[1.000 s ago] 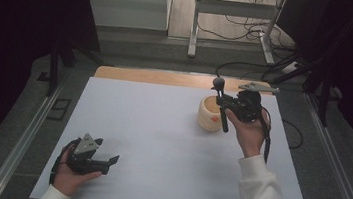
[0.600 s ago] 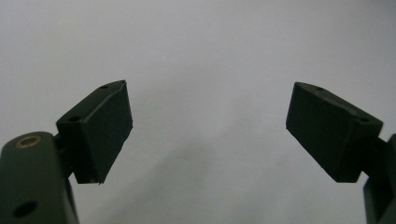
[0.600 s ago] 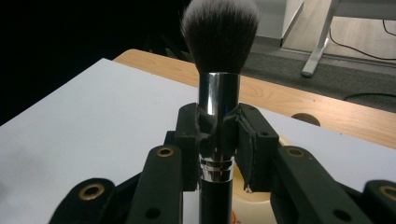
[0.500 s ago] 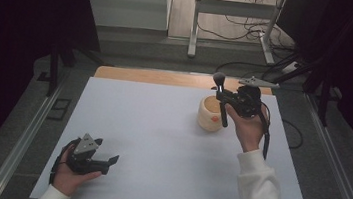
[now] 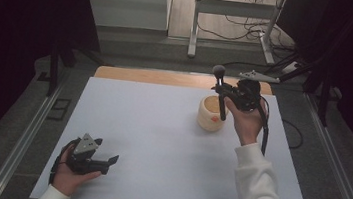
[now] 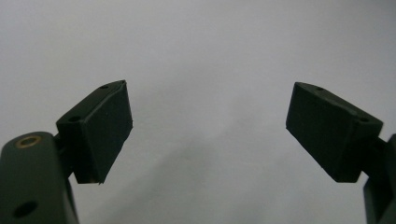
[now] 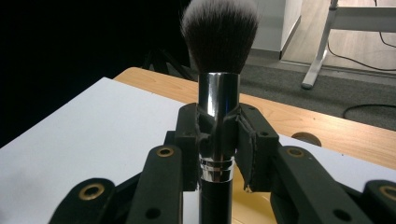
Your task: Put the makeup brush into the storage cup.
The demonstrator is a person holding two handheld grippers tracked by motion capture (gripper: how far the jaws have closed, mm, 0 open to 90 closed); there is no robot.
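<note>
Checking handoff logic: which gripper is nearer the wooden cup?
Right. The right gripper holds a makeup brush directly over the wooden cup, at the far right of the table. The left gripper rests open near the table's near-left edge, far from it.

Brush (image 7: 219, 93): glossy chromed metal ferrule, soft fine bristles, smooth black handle. Cup (image 5: 211, 114): pale wood, matt finish. Surface (image 5: 159, 143): matt white sheet over a wooden top; right gripper (image 7: 219, 140) matt black plastic.
</note>
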